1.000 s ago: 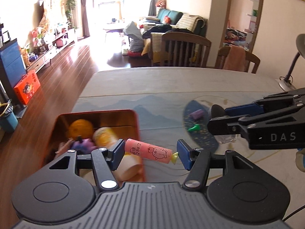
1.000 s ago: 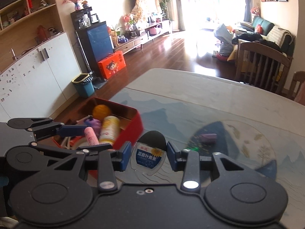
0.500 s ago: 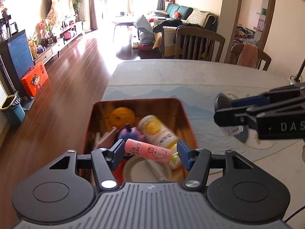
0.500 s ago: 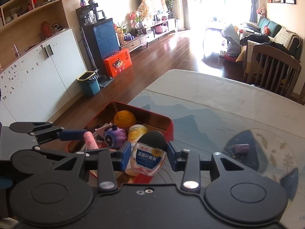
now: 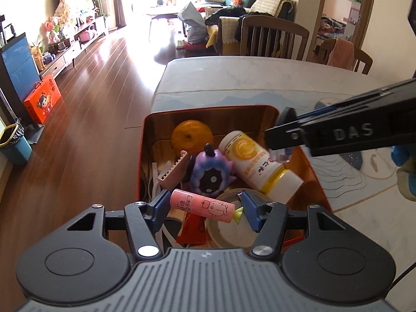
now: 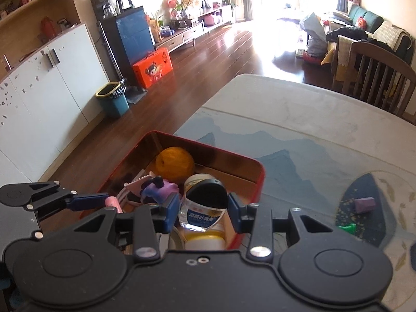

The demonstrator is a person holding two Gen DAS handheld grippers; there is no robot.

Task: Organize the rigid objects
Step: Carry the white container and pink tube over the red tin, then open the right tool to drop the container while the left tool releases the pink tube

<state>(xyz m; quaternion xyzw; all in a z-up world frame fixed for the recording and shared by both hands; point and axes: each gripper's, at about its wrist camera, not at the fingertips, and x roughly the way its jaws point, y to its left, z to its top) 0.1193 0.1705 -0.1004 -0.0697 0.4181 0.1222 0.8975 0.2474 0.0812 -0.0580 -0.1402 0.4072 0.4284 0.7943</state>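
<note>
Two things are in my grasp at once, one per hand-held gripper, and both hang over the red rectangular metal tin (image 5: 208,111) because that is where the loose items are being gathered. My left hand-held gripper (image 5: 204,209) is clamped end to end on a pink cylindrical tube printed with a little pig and capped with a yellow-green tip (image 5: 205,206); holding it crosswise keeps it level above the clutter. My right hand-held gripper (image 6: 202,212) pinches a small clear bottle with a black cap and a blue label (image 6: 204,205) by its sides, cap pointing away from me.

Below them the tin already holds an orange (image 5: 192,136), a purple spiky plastic toy (image 5: 212,173), a pink comb (image 5: 173,173) and a white bottle with a yellow label (image 5: 257,163) lying on its side, so I judge free space is scarce and each piece should be let go over a gap. A purple block (image 6: 365,204) and a green piece (image 6: 347,227) lie on the dark patch of the tabletop (image 6: 312,119), well apart from the tin, probably next to collect.
</note>
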